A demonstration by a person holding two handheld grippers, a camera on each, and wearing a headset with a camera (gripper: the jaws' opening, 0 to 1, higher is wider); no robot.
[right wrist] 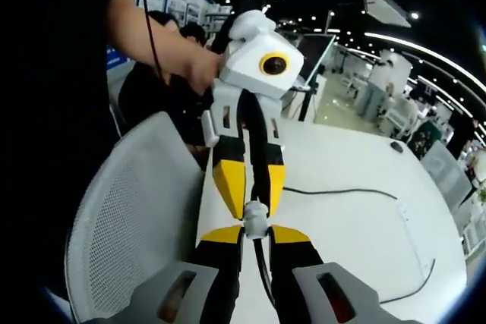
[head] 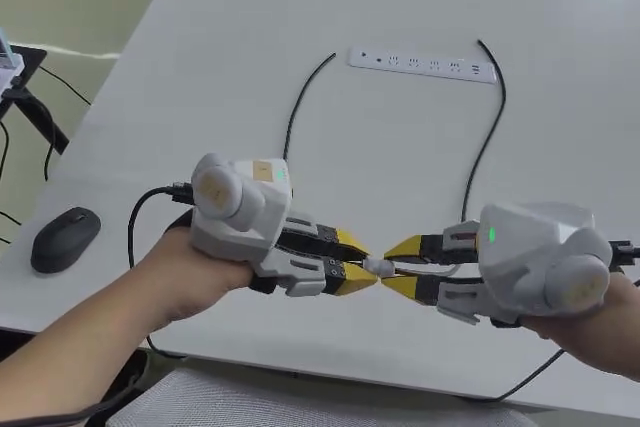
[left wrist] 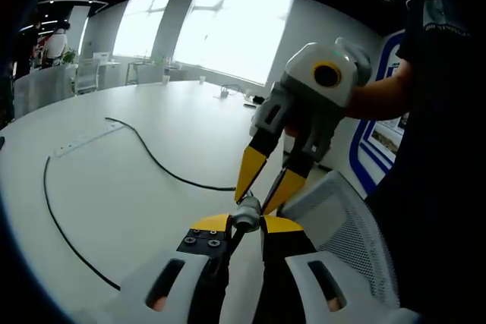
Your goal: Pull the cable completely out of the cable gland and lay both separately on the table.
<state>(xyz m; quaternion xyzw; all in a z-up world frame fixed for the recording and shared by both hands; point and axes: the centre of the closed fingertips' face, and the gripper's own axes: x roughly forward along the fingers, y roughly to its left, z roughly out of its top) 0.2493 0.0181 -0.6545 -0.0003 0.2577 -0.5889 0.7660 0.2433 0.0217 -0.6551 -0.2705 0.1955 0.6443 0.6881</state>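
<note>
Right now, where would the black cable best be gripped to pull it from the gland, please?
Likely on the cable just behind the cable gland, from the side of the right tongs: it trails back between them, so the pull stays in line.

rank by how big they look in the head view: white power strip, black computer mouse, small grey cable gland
1. white power strip and black computer mouse: about alike. The strip is longer but thin, and the mouse is nearer the camera, so no ranking.
2. small grey cable gland: clearly smallest.
</note>
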